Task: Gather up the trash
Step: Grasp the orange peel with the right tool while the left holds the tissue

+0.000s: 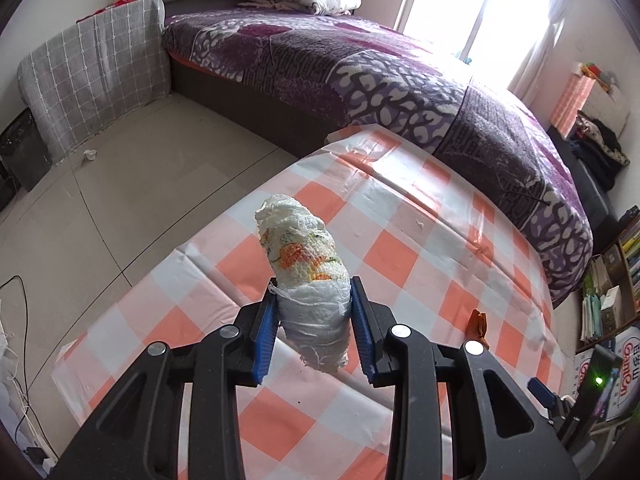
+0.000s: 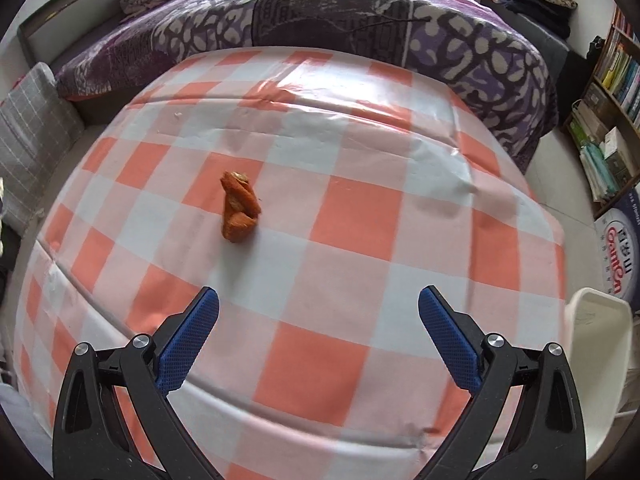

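Above a checked table beside a purple-covered bed, the left gripper clamps a crumpled paper wad between its blue pads, the wad's printed end sticking out past the fingertips and clear of the tablecloth. The grip sits low on the bundle, likely so the loose paper cannot unfurl as it is carried off. The right gripper hangs over the table with its jaws spread wide and nothing between them, pointed toward an orange peel scrap lying alone on the cloth well ahead of its fingertips. That wide spread suggests the peel is the next piece to be collected. No bin shows in either view.
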`<control>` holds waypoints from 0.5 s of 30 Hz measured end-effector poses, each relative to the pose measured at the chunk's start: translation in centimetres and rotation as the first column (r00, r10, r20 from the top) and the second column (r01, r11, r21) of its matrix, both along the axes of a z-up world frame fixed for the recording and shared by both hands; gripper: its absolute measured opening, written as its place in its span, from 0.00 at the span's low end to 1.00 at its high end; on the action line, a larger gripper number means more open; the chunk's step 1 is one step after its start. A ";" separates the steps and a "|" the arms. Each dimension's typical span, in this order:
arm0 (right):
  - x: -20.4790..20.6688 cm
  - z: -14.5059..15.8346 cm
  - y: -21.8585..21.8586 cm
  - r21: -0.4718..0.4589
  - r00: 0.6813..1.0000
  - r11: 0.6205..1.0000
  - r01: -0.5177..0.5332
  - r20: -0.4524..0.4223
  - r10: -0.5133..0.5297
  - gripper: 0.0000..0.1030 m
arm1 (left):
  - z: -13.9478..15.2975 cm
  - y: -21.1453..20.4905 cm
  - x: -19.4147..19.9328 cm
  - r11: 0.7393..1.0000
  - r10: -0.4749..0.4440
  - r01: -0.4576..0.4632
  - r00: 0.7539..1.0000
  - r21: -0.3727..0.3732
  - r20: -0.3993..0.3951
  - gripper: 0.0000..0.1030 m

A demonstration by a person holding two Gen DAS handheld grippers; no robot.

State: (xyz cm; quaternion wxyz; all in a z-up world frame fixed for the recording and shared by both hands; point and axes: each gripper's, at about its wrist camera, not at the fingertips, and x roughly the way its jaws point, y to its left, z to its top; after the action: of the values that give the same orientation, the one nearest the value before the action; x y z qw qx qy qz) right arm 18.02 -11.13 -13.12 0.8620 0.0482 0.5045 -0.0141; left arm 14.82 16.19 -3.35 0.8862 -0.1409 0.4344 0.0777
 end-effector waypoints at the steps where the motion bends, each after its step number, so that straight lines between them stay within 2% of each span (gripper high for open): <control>1: 0.6 -0.2 0.5 0.021 1.000 1.000 0.003 0.011 -0.003 0.93 | 0.1 0.0 0.0 1.000 -0.001 0.001 1.000 -0.003 0.002 0.33; 4: 1.8 -0.4 2.3 0.038 0.998 0.998 -0.041 0.051 0.039 0.88 | 0.1 0.1 0.0 1.000 -0.004 0.004 1.000 -0.007 0.003 0.33; 8: 3.0 -1.1 4.5 0.009 0.993 0.994 -0.105 0.060 0.105 0.76 | -0.2 0.1 0.1 1.000 -0.006 0.006 1.000 -0.013 -0.008 0.33; 10: 3.7 -1.6 4.8 0.020 0.994 0.994 -0.108 0.036 0.107 0.62 | -0.3 0.0 0.1 1.000 -0.009 0.009 1.000 -0.012 -0.010 0.33; 11: 3.9 -1.9 4.9 0.021 0.994 0.994 -0.106 0.024 0.106 0.46 | -0.3 0.0 0.1 1.000 -0.011 0.011 1.000 -0.010 -0.010 0.33; 12: 4.0 -1.9 4.9 0.022 0.994 0.994 -0.111 0.025 0.110 0.23 | -0.3 -0.1 0.1 1.000 -0.012 0.012 1.000 -0.009 -0.009 0.33; 15: 3.6 -1.0 4.5 0.078 0.991 0.989 -0.126 0.051 0.122 0.19 | -0.1 -0.1 0.0 1.000 -0.013 0.013 1.000 -0.001 -0.002 0.33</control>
State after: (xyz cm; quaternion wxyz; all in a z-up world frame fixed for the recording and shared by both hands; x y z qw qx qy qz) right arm 21.59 -6.60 -14.11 0.8700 0.0521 0.4864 0.0613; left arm 14.84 16.07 -3.48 0.8862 -0.1384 0.4362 0.0719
